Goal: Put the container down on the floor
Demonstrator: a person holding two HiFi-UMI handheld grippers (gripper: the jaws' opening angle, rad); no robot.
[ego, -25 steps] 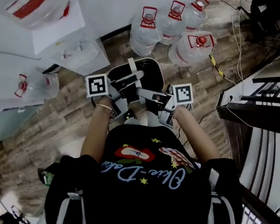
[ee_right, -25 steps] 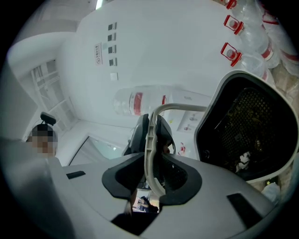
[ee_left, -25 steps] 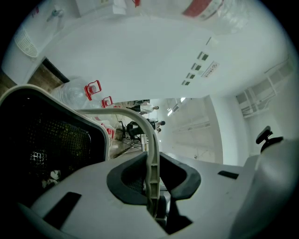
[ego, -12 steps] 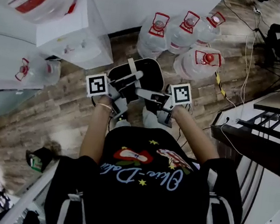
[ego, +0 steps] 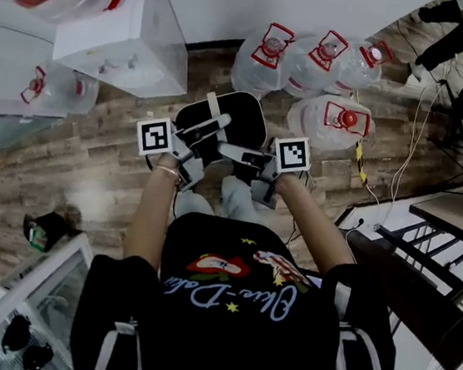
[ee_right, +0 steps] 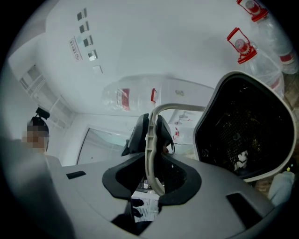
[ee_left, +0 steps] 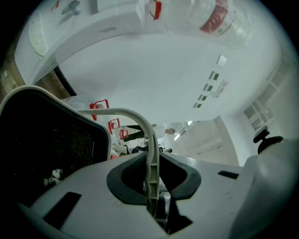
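A black mesh container (ego: 238, 115) with a pale rim hangs above the wooden floor in the head view, carried by its thin white handle (ego: 216, 107). My left gripper (ego: 207, 131) reaches in from the left and is shut on that handle. My right gripper (ego: 234, 152) comes from the right and grips the same handle. In the left gripper view the handle strip (ee_left: 151, 161) stands pinched between the dark pads, the container (ee_left: 51, 149) to its left. In the right gripper view the handle (ee_right: 149, 149) runs up between the pads, the container (ee_right: 245, 130) to the right.
Several large water jugs (ego: 315, 52) stand on the floor just beyond the container, one lying nearer (ego: 340, 118). A white water dispenser (ego: 124, 37) and another jug (ego: 55, 87) sit at the left. Cables (ego: 402, 159) and a dark rail (ego: 422, 270) lie to the right.
Both grippers have carried the container together, lower and closer to the jugs. The room has swung in the head view. Both grips on the handle look unchanged.
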